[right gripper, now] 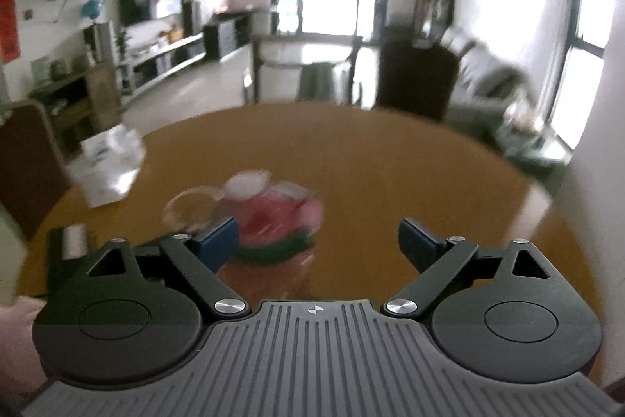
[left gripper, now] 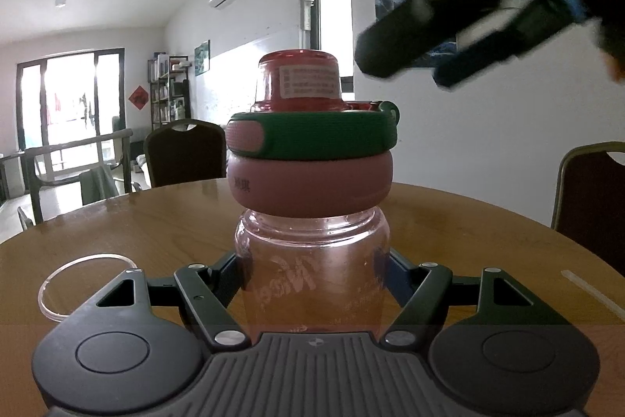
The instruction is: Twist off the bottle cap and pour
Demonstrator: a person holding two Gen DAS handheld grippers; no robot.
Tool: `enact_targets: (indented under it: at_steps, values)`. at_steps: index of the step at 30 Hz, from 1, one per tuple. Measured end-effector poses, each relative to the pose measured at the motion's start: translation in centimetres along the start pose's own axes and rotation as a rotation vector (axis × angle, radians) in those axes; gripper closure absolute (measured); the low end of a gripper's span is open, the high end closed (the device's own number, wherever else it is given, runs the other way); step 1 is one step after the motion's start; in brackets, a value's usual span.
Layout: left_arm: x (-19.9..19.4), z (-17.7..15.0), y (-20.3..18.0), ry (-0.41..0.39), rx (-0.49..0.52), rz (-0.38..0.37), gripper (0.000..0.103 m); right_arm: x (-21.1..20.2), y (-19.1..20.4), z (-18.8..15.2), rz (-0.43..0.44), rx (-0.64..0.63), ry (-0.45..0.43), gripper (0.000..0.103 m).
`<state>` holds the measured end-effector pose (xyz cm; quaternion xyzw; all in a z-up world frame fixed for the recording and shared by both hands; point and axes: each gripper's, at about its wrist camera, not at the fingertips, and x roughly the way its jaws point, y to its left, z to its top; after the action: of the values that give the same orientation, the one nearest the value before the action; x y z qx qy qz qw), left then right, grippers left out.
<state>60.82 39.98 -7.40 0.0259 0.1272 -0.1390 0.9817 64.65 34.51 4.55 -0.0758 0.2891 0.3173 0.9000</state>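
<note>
The clear bottle (left gripper: 312, 284) is being held upright on the round wooden table (left gripper: 488, 241) by the left gripper (left gripper: 312, 276), whose two fingers are pressed against its lower body from either side, while its pink and green cap (left gripper: 312, 159) with the red top is being left screwed on. The right gripper (right gripper: 318, 241) is being held in the air above and to the right of the cap, touching nothing, its blue-padded fingers spread wide apart. A clear glass (right gripper: 187, 210) is being shown blurred just beside the bottle on the table.
</note>
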Motion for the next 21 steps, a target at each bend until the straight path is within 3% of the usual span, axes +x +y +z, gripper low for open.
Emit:
enact_targets:
  at_steps: [5,21]
  values:
    - [3.4,0.4,4.5,0.004,0.003,-0.006,0.032,0.7,1.3,-0.2,0.07,0.001,-0.005,0.013]
    - [15.1,1.2,21.3,0.004,0.007,-0.007,0.032,4.8,2.3,1.7,0.053,-0.147,0.002,0.011]
